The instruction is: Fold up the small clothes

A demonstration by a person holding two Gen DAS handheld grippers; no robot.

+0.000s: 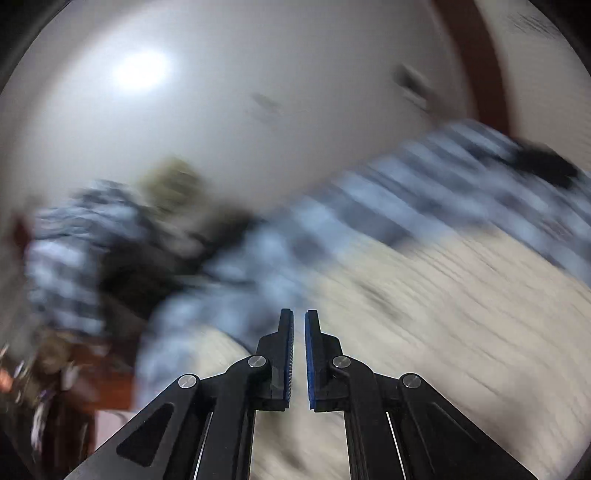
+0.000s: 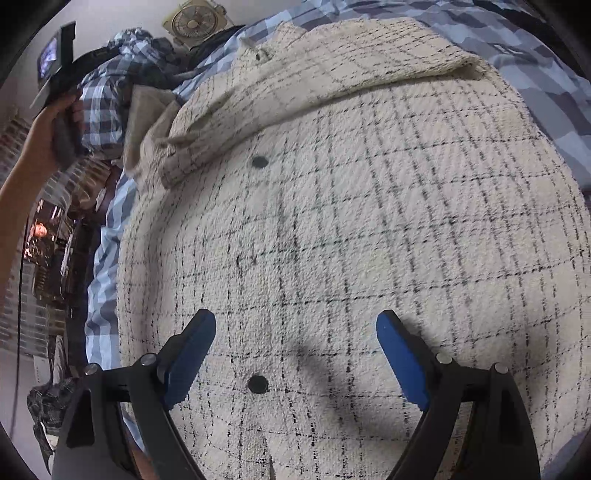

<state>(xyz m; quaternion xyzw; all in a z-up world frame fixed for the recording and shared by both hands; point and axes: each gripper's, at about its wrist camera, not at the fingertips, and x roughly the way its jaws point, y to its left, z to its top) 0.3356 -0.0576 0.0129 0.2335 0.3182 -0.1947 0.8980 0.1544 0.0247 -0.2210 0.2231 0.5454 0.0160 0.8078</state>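
A cream tweed garment (image 2: 351,221) with thin black check lines and black buttons (image 2: 259,161) lies spread flat on the bed. One sleeve (image 2: 295,85) is folded across its top. My right gripper (image 2: 295,325) hovers just above the cloth near a lower button (image 2: 258,384); it is open with nothing between its fingers. The left wrist view is heavily blurred. There my left gripper (image 1: 299,317) is shut with nothing in it, lifted above the cream garment (image 1: 443,314). In the right wrist view a hand (image 2: 44,129) holds the left gripper's body high at the far left.
A blue checked bedsheet (image 2: 535,74) lies under the garment and also shows as a blurred bedsheet (image 1: 406,192). A crumpled plaid shirt (image 2: 107,96) and a box fan (image 2: 194,24) sit beyond the bed's left end. Dark clutter (image 2: 55,258) fills the floor left of the bed.
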